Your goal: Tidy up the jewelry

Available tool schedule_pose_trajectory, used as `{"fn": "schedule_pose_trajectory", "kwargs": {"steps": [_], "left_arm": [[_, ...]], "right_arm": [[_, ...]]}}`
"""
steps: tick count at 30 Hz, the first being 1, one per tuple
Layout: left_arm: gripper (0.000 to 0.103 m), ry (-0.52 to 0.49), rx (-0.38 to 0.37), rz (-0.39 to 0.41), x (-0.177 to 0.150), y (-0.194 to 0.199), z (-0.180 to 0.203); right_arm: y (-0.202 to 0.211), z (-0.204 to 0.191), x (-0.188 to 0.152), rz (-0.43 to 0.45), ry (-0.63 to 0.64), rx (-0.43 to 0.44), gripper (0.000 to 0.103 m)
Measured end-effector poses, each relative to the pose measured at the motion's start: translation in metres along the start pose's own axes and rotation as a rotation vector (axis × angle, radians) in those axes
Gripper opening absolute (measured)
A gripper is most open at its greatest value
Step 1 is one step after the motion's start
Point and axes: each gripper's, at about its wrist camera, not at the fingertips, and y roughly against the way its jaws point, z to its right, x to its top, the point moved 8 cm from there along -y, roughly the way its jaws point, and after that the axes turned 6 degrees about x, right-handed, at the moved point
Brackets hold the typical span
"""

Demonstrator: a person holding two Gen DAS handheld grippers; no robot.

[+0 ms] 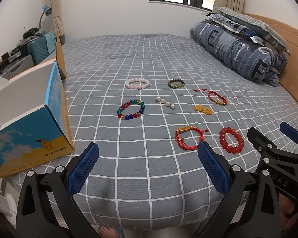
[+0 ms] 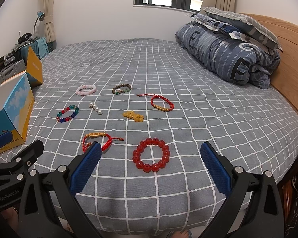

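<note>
The round bracelet of large glossy red beads (image 2: 151, 155) lies flat on the near part of the grey checked bed (image 2: 168, 69), framed by the right tool (image 2: 151, 166), whose jaws stand spread and empty. The left tool (image 1: 149, 168) is likewise spread and empty. The beads look hard, smooth and light on a slack cord, so I judge a pinch across one side of the ring safest, since single beads may slip.

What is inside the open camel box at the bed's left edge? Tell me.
Only the camel box and its white inner walls show; its raised flap stands behind. The bottom is hidden by the near wall, so its contents cannot be seen. Both grippers are open and empty.
</note>
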Motion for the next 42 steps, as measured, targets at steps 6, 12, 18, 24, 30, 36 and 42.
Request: {"fn": "schedule_pose_trajectory", "kwargs": {"steps": [6,12,18,24,30,36,42], "left_arm": [[0.097,0.0,0.012,0.024,0.013,0.01,-0.002],[0.097,0.021,0.02,0.069,0.049,0.023,-0.012],[0.097,0.023,0.019,0.073,0.086,0.019,-0.017],[0.097,-0.009,0.021,0.036,0.114,-0.006,-0.01],[0.097,-0.027,0.008,-0.061,0.123,-0.058,-0.006],[0.097,-0.023,0.023,-0.169,0.108,-0.12,-0.015],[0.097,-0.075,0.022,-0.245,0.085,-0.16,-0.01]], "right_arm": [[0.013,0.0,0.01,0.025,-0.003,0.006,0.096],[0.024,0.003,0.037,0.059,-0.008,0.001,0.096],[0.024,0.013,0.075,0.078,-0.018,-0.003,0.096],[-0.011,0.016,0.105,0.038,0.007,-0.006,0.096],[-0.072,0.021,0.12,-0.041,0.018,-0.002,0.096],[-0.141,0.029,0.109,-0.156,0.02,0.01,0.096],[-0.189,0.041,0.088,-0.25,-0.002,0.008,0.096]]}}
